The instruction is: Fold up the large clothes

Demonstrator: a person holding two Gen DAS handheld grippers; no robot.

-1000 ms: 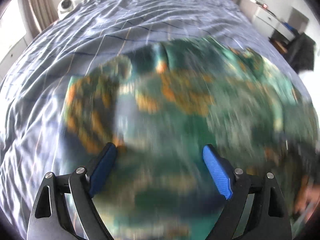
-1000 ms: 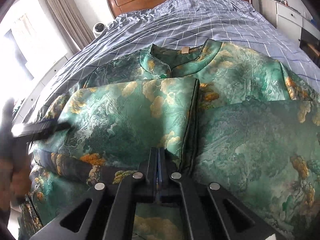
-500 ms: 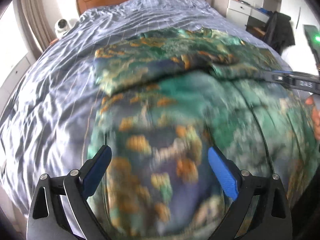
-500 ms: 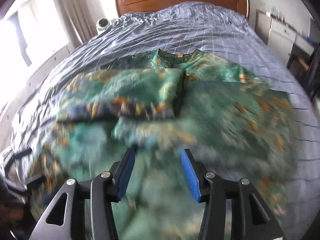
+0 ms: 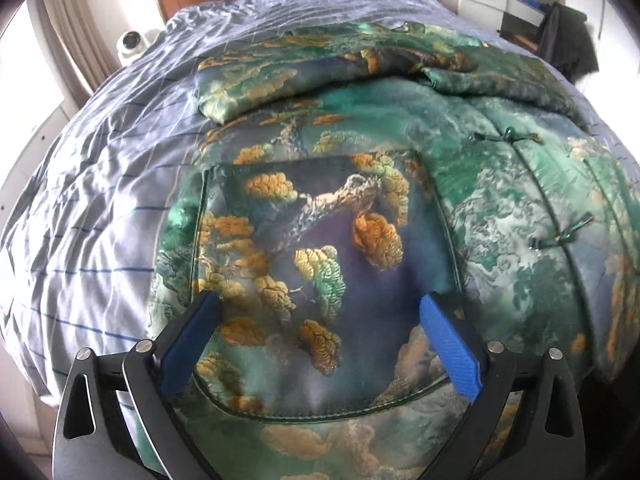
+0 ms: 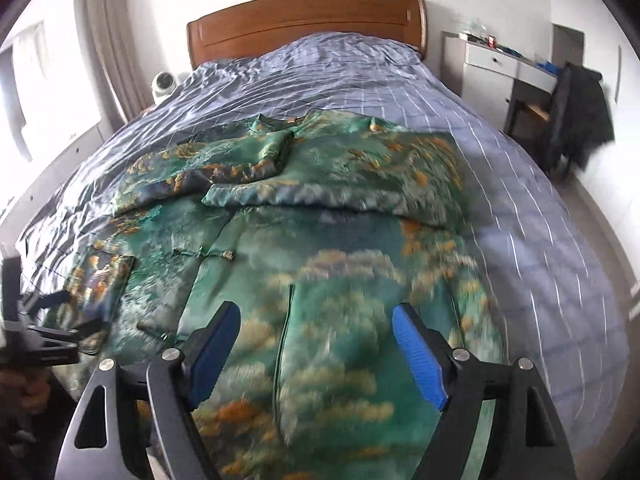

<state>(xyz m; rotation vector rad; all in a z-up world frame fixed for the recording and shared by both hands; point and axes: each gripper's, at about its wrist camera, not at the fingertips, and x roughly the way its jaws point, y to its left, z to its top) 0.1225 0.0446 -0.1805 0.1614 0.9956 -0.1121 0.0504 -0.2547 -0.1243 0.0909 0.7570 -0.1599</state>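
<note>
A large green brocade robe (image 5: 500, 208) with gold clouds and pine patterns lies spread on the bed; it also shows in the right wrist view (image 6: 340, 248). Both sleeves are folded across its chest (image 6: 224, 160). My left gripper (image 5: 320, 344) is open and empty, hovering over the patch pocket (image 5: 312, 264) near the robe's lower left. My right gripper (image 6: 316, 356) is open and empty above the robe's lower right part. The left gripper also shows at the left edge of the right wrist view (image 6: 44, 320).
The bed has a blue-grey checked cover (image 6: 328, 80) and a wooden headboard (image 6: 304, 20). A white round device (image 6: 162, 84) sits at the bed's left. A white desk (image 6: 500, 68) and a chair with a dark coat (image 6: 580, 112) stand at the right.
My right gripper has opened and let go of the cloth it held shut a second ago. Both grippers have pulled back from the sleeves toward the robe's lower end.
</note>
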